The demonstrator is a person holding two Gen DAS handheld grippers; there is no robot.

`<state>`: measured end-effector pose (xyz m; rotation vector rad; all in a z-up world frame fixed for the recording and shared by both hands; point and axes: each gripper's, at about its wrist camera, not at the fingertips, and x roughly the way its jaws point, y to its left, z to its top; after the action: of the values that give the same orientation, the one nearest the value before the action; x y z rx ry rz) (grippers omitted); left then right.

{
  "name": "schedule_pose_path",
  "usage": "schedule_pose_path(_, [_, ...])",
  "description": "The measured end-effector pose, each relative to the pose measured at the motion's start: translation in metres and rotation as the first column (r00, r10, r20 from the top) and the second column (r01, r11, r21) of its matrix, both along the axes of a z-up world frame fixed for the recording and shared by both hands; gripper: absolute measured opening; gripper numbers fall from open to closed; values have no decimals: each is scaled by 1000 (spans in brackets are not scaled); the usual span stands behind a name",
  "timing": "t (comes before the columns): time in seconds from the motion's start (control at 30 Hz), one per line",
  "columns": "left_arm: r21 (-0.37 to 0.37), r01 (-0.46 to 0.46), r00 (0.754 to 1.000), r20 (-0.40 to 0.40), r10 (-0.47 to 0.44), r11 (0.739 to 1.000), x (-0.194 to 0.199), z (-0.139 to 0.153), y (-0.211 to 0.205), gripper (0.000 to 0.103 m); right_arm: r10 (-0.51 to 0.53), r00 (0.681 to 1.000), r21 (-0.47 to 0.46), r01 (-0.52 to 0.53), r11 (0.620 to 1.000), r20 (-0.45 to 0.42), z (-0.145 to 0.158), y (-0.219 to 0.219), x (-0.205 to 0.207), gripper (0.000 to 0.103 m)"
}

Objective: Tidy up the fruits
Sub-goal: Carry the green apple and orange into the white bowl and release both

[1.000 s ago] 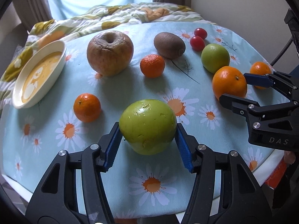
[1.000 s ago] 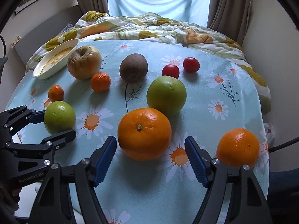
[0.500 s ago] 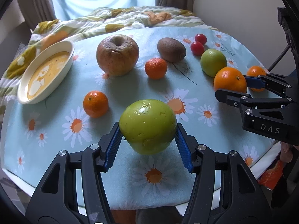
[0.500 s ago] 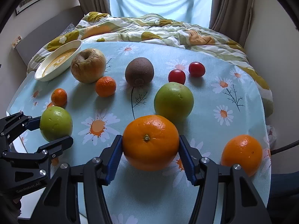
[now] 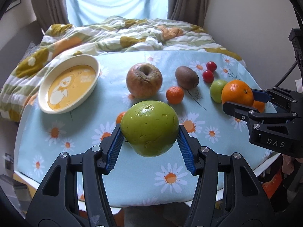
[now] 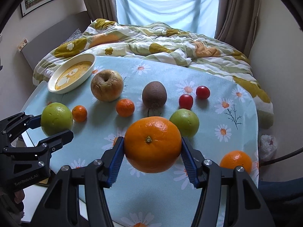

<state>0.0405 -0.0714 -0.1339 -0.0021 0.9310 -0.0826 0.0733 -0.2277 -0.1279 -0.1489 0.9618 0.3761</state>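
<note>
My left gripper (image 5: pixel 149 138) is shut on a green apple (image 5: pixel 150 128) and holds it above the table's front edge; it also shows in the right wrist view (image 6: pixel 56 118). My right gripper (image 6: pixel 152 151) is shut on a large orange (image 6: pixel 152 144), lifted off the cloth; the left wrist view shows it at the right (image 5: pixel 237 93). On the daisy tablecloth (image 6: pixel 217 117) lie a wrinkled brown apple (image 6: pixel 107 88), a kiwi (image 6: pixel 154 95), two cherry tomatoes (image 6: pixel 186 101), two mandarins (image 6: pixel 125 107), a green citrus (image 6: pixel 184 122) and another orange (image 6: pixel 235 160).
A cream oval dish with a yellow duck print (image 5: pixel 70 83) stands at the table's far left. A bed with a rumpled flowered quilt (image 6: pixel 151 43) lies behind the table. The wall is close on the right. The table's front edge (image 5: pixel 170 204) is just below my grippers.
My right gripper closed on the large orange and lifted it. My left gripper has raised the green apple and pulled back, so more of the table and bed shows.
</note>
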Motion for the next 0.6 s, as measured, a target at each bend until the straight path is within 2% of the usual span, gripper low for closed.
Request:
schedule_pose_path(0.37, [-11,3,999,43,-3,1000,30,29,79,63,-12,999,21,11,1000,34,35,69,16,54])
schedule_pose_path(0.6, [3,46,998,43,-46,999,66,34,138,63,-78,996,38,76,996,41,45,122,45,54])
